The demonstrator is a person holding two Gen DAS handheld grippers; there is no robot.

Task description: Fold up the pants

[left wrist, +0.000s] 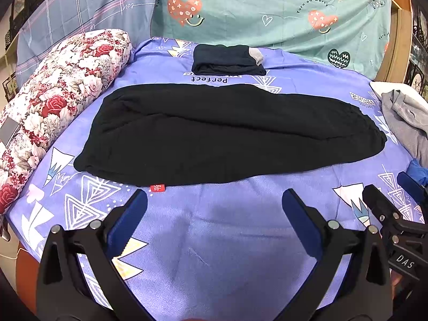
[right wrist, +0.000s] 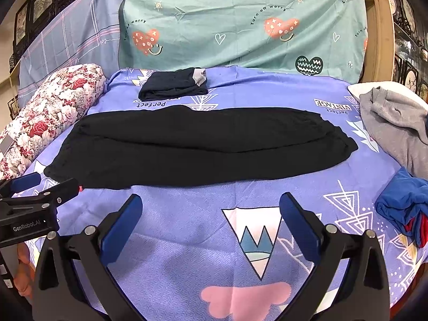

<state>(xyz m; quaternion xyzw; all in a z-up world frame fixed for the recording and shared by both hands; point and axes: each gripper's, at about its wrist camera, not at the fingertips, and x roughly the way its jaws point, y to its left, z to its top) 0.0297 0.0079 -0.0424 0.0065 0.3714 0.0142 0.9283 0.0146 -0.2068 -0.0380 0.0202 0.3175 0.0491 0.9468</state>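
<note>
Left tongs: your left tongs (left wrist: pixel 214 200) are spread wide with nothing between the blue pads, hanging just above the purple sheet (left wrist: pixel 227 240) on the near side of the pants. From the right wrist view they poke in at the left edge (right wrist: pixel 40 190), right by the near left end of the pants.

Right tongs: same deal, your right tongs (right wrist: pixel 211 206) are gaping and holding nothing, over bare sheet (right wrist: pixel 187 240) with the mountain print right below. In the left wrist view they show at the right edge (left wrist: pixel 390 195).

Pants: the black pants (left wrist: pixel 222 136) lie flat across the middle of the sheet, running left to right, apparently folded lengthwise, just beyond both sets of tongs (right wrist: pixel 198 147). A little red tag (left wrist: pixel 157 187) sticks out of the near edge, close to your left tongs.

Behind the pants: a small folded dark garment (right wrist: pixel 174 84) with a grey patch sits at the far side.

Left side: a floral bolster (left wrist: pixel 58 101) lies along the sheet's edge.

Right side: a crumpled grey garment (right wrist: pixel 396 125), and nearer you a bundle of blue cloth (right wrist: pixel 404 203).

Backdrop: a teal cloth with hearts (right wrist: pixel 240 21) hangs behind everything.
</note>
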